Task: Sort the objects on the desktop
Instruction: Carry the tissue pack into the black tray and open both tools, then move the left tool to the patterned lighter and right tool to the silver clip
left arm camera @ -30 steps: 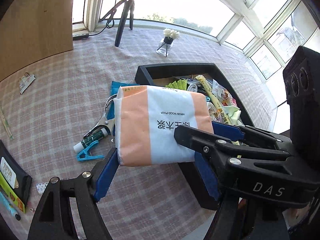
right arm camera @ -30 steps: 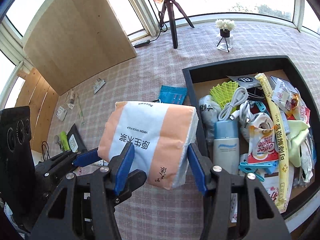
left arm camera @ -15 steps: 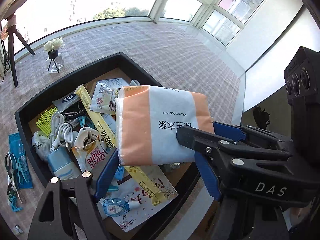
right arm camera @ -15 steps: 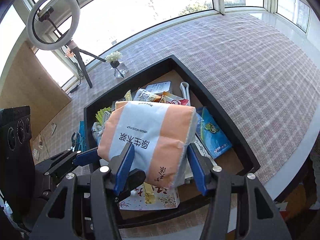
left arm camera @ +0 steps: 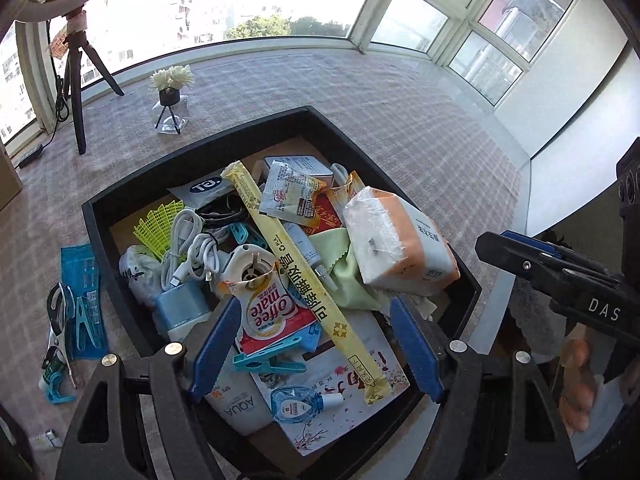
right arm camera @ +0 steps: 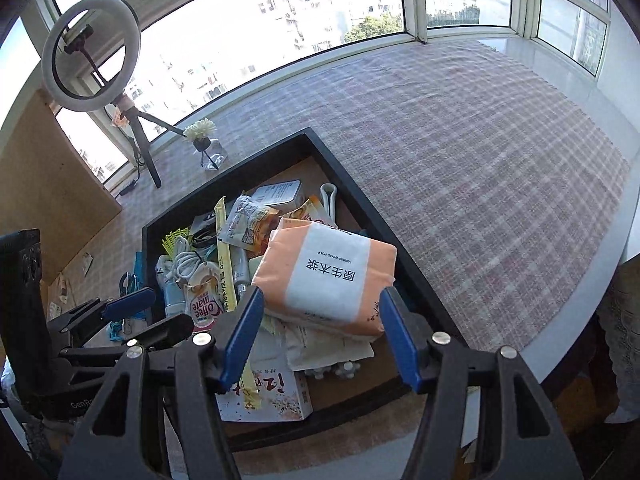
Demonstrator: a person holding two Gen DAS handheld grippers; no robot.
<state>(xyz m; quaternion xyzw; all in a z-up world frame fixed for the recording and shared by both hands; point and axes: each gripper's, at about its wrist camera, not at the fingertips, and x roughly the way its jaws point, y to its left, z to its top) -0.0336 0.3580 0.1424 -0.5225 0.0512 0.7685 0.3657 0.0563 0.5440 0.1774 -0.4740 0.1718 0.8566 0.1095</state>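
Note:
An orange-and-white tissue pack lies tilted on the pile at the right end of the black tray. My left gripper hangs open over the tray's near half, above a Coffee mate sachet, with nothing between its fingers. In the right wrist view the tissue pack rests on the heap in the tray. My right gripper has its jaws opening. The pack sits between its blue pads, and they do not press on it. One right finger shows at the edge of the left wrist view.
The tray is heaped with cables, sachets, a long yellow stick pack, clips and a bottle. Scissors and blue clips lie on the checked cloth left of it. A flower vase and a ring light tripod stand behind. The table's edge runs at the right.
Both grippers carried the tissue pack from the left of the table to over the tray. It now rests in the tray; the left gripper has let go and drawn back.

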